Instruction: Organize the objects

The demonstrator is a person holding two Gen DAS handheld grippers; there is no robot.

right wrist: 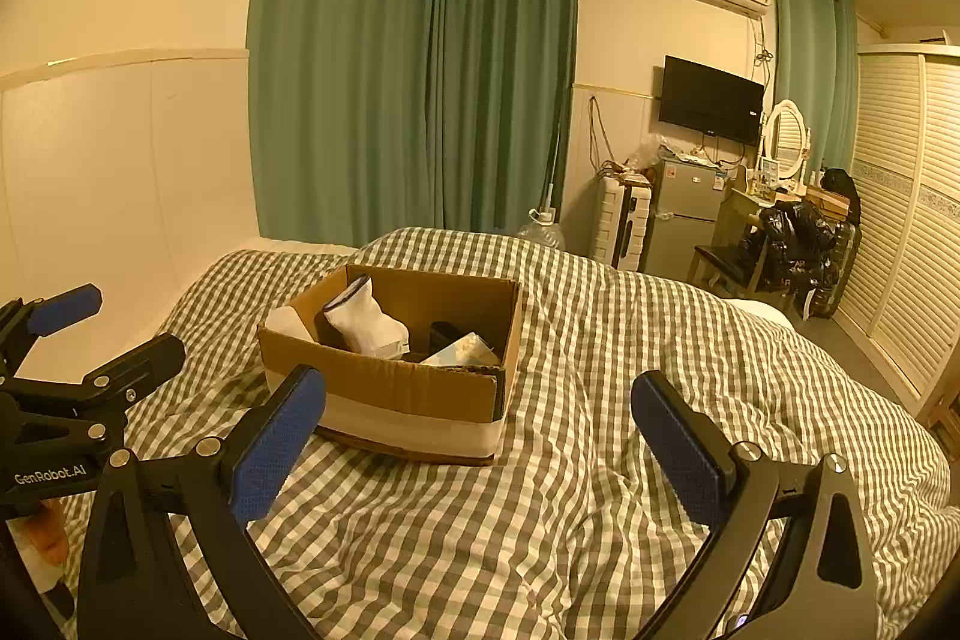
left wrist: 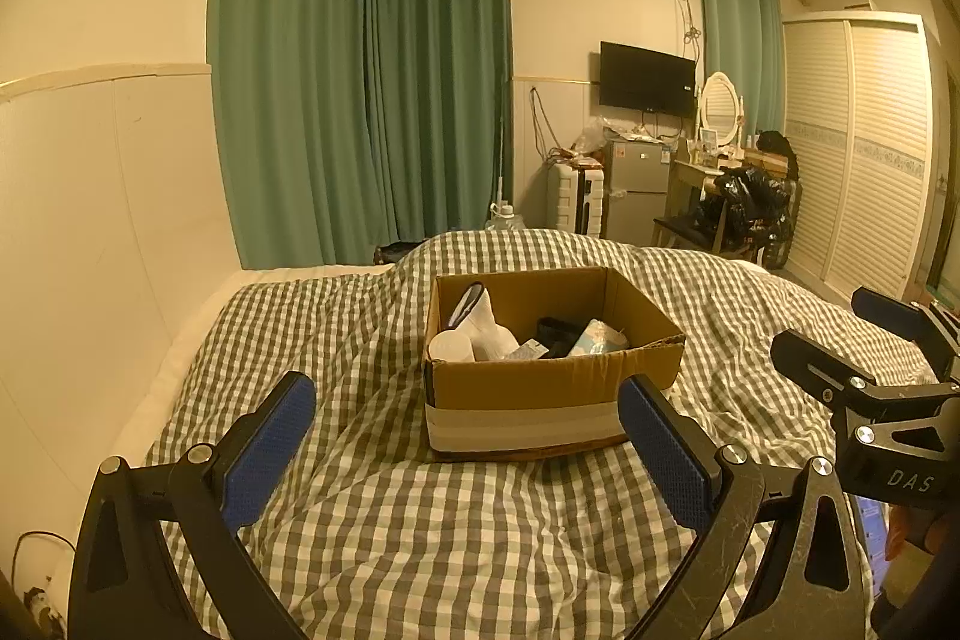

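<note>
An open cardboard box [left wrist: 528,388] stands on the checked bedcover, also in the right wrist view [right wrist: 408,394]. Inside lie a white pouch [left wrist: 483,322], a white cup [left wrist: 451,346], a dark item [left wrist: 555,331] and a pale packet [left wrist: 597,337]. My left gripper [left wrist: 468,400] is open and empty, just in front of the box. My right gripper [right wrist: 480,400] is open and empty, to the right of the box; it shows at the right edge of the left wrist view [left wrist: 840,334]. The left gripper shows at the left edge of the right wrist view [right wrist: 114,334].
The checked duvet [left wrist: 480,520] covers the bed. A padded white wall [left wrist: 90,250] runs along the left. Green curtains [left wrist: 360,88], a fridge [left wrist: 639,190], a dressing table [left wrist: 714,166] and a wardrobe [left wrist: 858,148] stand beyond the bed.
</note>
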